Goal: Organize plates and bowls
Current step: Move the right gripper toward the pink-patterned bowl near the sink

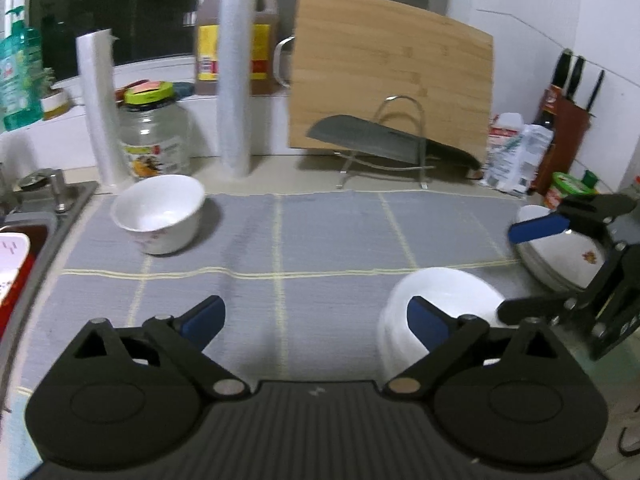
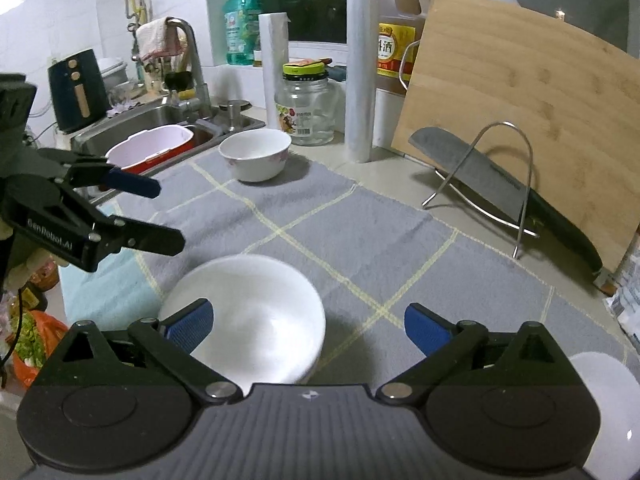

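Note:
A plain white bowl (image 1: 452,300) (image 2: 256,320) sits on the grey checked mat (image 1: 328,232) (image 2: 380,240) near its front edge. My left gripper (image 1: 316,324) (image 2: 170,216) is open and empty, with the bowl just right of its right finger. My right gripper (image 2: 308,330) (image 1: 506,272) is open too; the bowl lies by its left finger, untouched by the pads. A second white bowl with a flower print (image 1: 160,212) (image 2: 256,154) stands at the mat's far left corner. A flower-patterned plate (image 1: 568,260) lies at the right, under the right gripper.
A sink (image 2: 160,120) holding a pink and red tub (image 2: 152,148) borders the mat on the left. At the back stand a glass jar (image 1: 154,140), film rolls (image 1: 234,80), a cutting board (image 1: 392,72) and a cleaver on a wire rack (image 1: 384,144). A white dish (image 2: 604,392) lies near right.

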A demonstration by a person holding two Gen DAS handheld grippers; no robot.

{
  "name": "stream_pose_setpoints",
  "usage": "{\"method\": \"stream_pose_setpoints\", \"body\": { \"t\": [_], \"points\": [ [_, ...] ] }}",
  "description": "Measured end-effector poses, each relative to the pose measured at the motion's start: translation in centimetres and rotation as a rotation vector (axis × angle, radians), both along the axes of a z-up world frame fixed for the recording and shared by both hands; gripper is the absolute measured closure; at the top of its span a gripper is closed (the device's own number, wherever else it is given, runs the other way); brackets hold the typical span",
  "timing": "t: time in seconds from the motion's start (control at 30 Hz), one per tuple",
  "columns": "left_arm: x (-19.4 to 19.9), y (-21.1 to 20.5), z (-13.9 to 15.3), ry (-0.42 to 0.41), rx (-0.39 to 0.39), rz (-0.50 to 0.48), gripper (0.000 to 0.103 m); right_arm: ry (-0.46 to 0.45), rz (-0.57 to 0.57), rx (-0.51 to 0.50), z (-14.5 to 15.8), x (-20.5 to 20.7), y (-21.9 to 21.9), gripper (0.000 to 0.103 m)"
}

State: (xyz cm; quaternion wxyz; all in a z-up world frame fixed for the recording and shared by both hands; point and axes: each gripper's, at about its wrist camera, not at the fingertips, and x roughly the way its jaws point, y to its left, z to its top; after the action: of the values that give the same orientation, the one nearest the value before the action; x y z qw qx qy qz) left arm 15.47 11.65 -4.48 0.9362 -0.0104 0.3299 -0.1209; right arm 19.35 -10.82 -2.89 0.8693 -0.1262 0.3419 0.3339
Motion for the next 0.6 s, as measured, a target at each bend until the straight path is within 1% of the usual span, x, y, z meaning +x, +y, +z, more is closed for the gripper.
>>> {"method": "stream_pose_setpoints", "body": {
  "t": [0.07, 0.1, 0.2, 0.27, 0.4, 0.6],
  "points": [
    [0.5, 1.1, -0.4, -0.009, 0.024, 0.012, 0.005, 0.003, -0.009, 0.001, 0.3, 0.7, 1.0, 0.0],
    [0.9, 1.7, -0.7, -0.017, 0.043, 0.02, 0.002, 0.005, -0.013, -0.001, 0.4, 1.0, 1.5, 0.0],
    [2.3, 3.4, -1.7, -0.016, 0.092, 0.04, 0.001, 0.009, -0.063, -0.026, 0.8, 2.3, 3.6, 0.0],
    [3.3, 4.8, -2.6, -0.005, 0.112, 0.059, 0.001, 0.011, -0.068, -0.028, 1.1, 2.9, 4.7, 0.0],
    [5.5, 7.2, -4.3, 0.026, 0.099, 0.084, 0.001, -0.009, -0.084, -0.071, 1.6, 3.7, 7.3, 0.0],
    [8.4, 8.8, -6.2, 0.046, 0.114, 0.068, 0.001, -0.006, -0.09, -0.104, 1.5, 5.2, 10.2, 0.0]
  ]
}}
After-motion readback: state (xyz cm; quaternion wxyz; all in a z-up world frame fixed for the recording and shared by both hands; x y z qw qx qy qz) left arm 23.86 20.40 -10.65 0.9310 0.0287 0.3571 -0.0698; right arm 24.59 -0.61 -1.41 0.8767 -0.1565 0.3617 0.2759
